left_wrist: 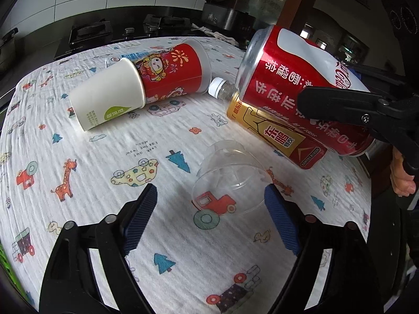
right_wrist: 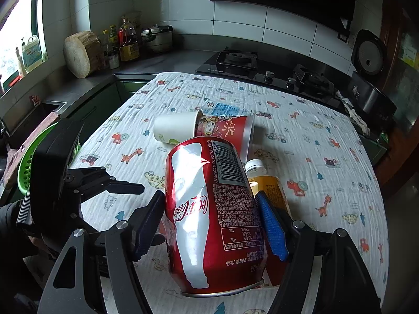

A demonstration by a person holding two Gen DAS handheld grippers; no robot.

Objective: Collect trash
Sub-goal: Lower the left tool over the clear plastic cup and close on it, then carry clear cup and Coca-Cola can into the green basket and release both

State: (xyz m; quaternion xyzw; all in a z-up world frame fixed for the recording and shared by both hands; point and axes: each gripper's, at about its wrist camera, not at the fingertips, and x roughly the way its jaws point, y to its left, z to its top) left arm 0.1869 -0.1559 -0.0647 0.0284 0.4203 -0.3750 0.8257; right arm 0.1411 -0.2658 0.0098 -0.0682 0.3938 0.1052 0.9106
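Observation:
My right gripper (right_wrist: 209, 204) is shut on a red Coca-Cola can (right_wrist: 212, 214) and holds it above the table; the can also shows in the left wrist view (left_wrist: 293, 86). Under it lies a yellow drink bottle (left_wrist: 275, 130) with a white cap. My left gripper (left_wrist: 210, 196) is open and empty; a clear plastic cup (left_wrist: 227, 175) lies on its side just in front of its right finger. A white paper cup (left_wrist: 107, 96) is nested in a red paper cup (left_wrist: 170, 70), both lying on the far side.
The table has a white cloth with cartoon prints (left_wrist: 104, 157). A green basket (right_wrist: 28, 164) sits at the table's left edge. A gas stove (right_wrist: 262, 68), a rice cooker (right_wrist: 369, 60) and a counter with bottles (right_wrist: 125, 41) are behind.

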